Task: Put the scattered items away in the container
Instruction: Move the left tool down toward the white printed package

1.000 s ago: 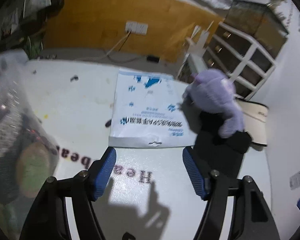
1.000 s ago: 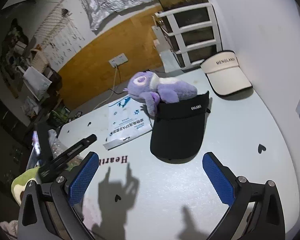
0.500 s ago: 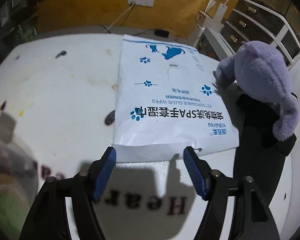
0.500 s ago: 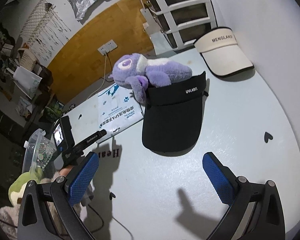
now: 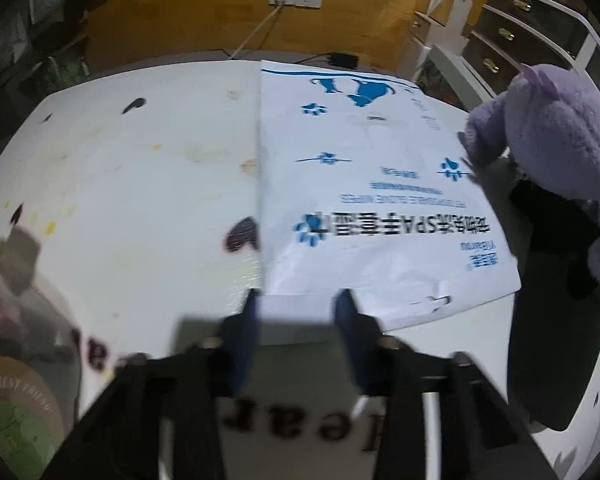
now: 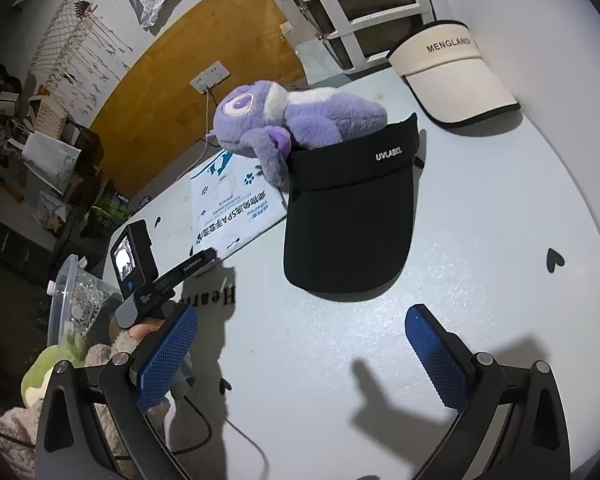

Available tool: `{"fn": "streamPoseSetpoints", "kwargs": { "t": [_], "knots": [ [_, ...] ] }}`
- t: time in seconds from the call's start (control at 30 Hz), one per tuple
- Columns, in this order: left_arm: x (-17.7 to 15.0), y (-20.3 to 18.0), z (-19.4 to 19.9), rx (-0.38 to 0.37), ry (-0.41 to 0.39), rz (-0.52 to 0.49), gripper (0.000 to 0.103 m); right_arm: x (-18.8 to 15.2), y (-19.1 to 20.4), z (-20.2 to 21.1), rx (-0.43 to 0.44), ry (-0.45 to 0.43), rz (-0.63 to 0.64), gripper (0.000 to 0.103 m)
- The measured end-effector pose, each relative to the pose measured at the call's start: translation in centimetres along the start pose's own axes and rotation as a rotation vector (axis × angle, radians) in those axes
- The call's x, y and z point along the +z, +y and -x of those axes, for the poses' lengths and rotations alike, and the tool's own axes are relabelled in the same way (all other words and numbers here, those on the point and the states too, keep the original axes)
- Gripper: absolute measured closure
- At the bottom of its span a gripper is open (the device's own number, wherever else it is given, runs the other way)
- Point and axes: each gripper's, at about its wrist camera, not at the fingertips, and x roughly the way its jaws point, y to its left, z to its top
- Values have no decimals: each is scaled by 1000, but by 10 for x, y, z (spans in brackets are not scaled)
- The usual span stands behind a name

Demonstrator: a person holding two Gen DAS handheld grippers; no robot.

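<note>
Four loose items lie on the table, and the wipes pack is the one in hand: a flat white pouch with blue paw prints. The left tool sits at the pack's near edge, its blue pads narrowed around that edge, though blur makes it hard to say whether they already pinch it or only straddle it. Just beside the pack, on its far-right corner, the purple plush rests one paw, its body lying over the band of the black visor. Well apart from the pack, past the plush, lies the cream visor. The right tool hovers spread wide over bare table, holding nothing.

A thin edge grip on a slick, floppy pouch looks likely to slip, or the pack may sag and fold when lifted. Dragging it could also tug the plush's paw and topple the toy off the visor.

The clear container shows only partly, left of the pack, its contents blurred; the pack's underside and the plush's far side are hidden.
</note>
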Motion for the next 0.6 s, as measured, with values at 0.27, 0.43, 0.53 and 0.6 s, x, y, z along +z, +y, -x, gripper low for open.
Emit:
{"fn": "streamPoseSetpoints", "kwargs": {
  "t": [0.27,0.43,0.53,0.6],
  "knots": [
    [-21,-30,6,72,5,-193,86,-2,6,-3,18,16,18,0],
    [-45,-40,17,80,-8,-274,86,-4,6,-2,22,24,15,0],
    [-63,-42,26,84,-23,-324,86,-4,8,-2,26,24,23,0],
    [-75,-40,32,89,-26,-336,86,-5,11,-2,29,25,33,0]
  ]
}}
